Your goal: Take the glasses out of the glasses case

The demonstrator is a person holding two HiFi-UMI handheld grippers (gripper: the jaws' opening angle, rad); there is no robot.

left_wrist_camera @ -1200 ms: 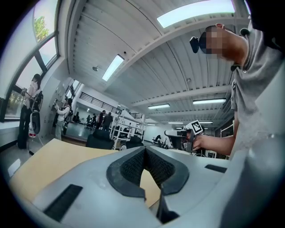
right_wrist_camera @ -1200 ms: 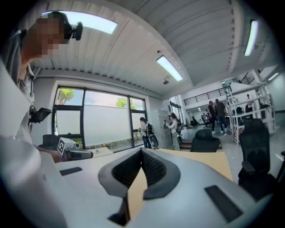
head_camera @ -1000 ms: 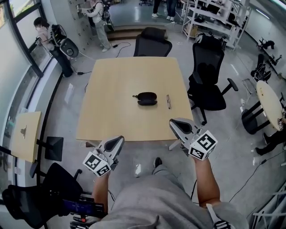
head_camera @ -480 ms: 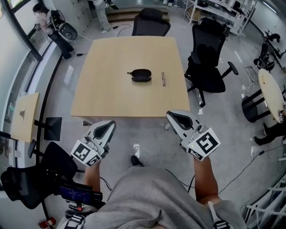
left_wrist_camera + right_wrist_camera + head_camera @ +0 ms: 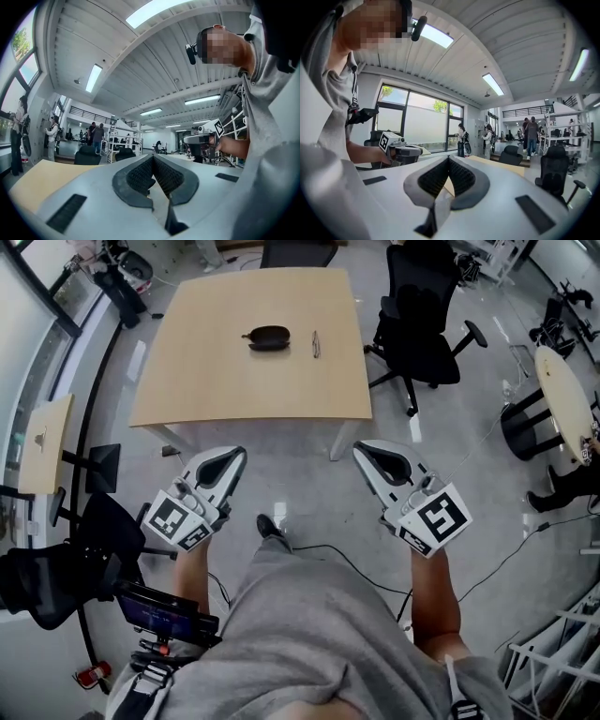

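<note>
While you stand well short of the table [image 5: 206, 381], both forearms reach forward from your grey shirt. They hold the left gripper [image 5: 228, 460] and right gripper [image 5: 373, 456] roughly level and apart from each other, tips towards the table's near edge. Each gripper's jaws are pressed together at the tip with nothing between them.

The dark glasses case [image 5: 267, 337] lies on the tabletop, towards its far side. A slim thing that looks like folded glasses [image 5: 316, 343] sits just to the case's right, apart from it. Whether the case is open you cannot tell from this far.

Bare floor [image 5: 309, 484] separates your tips from the near edge. A black office chair [image 5: 417, 324] stands close off the table's right edge. A cable [image 5: 328, 554] runs along the floor between the grippers, by your shoe [image 5: 270, 527]. Another black chair [image 5: 56, 568] crowds your left forearm, while the floor on your right is clear.
</note>
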